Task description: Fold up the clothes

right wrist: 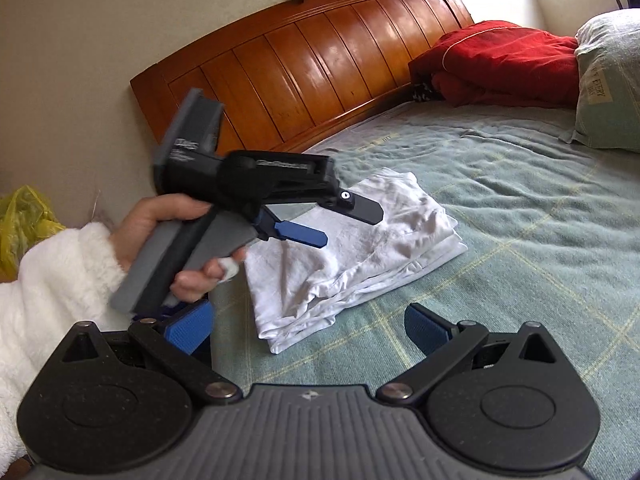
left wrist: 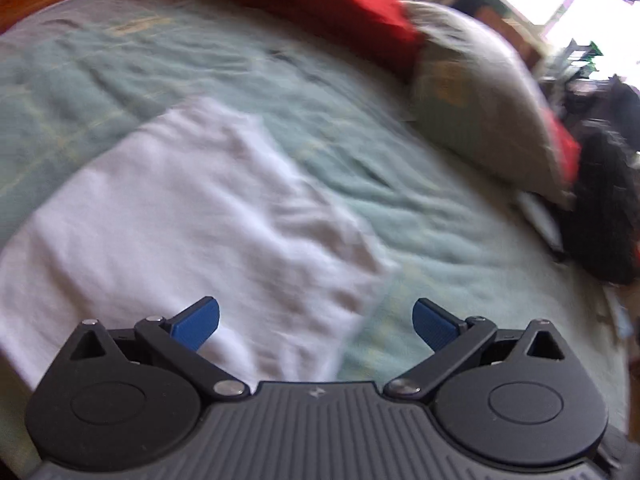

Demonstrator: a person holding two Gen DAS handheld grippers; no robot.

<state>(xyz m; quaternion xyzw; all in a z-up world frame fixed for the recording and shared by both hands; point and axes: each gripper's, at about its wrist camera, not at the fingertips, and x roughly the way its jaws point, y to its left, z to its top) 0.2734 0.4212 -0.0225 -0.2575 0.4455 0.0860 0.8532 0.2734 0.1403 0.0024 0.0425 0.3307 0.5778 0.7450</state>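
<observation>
On the bed [right wrist: 520, 208], the folded white garment [right wrist: 360, 248] lay near the headboard [right wrist: 312, 68]. The left gripper [left wrist: 316, 322] hovered above it with fingers apart and empty; the right gripper [right wrist: 308, 328] was likewise spread and empty, just short of it. A careless pinch risked catching only the top layer and undoing the folds.

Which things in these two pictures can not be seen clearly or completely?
- White folded garment: in the right wrist view the left hand-held gripper covers its near-left part; in the left wrist view motion blur hides its folds.
- Pillow: cut off by the right edge of the right wrist view; its printed label is too small to read fully.
- Dark object beside the bed: blurred in the left wrist view.
</observation>
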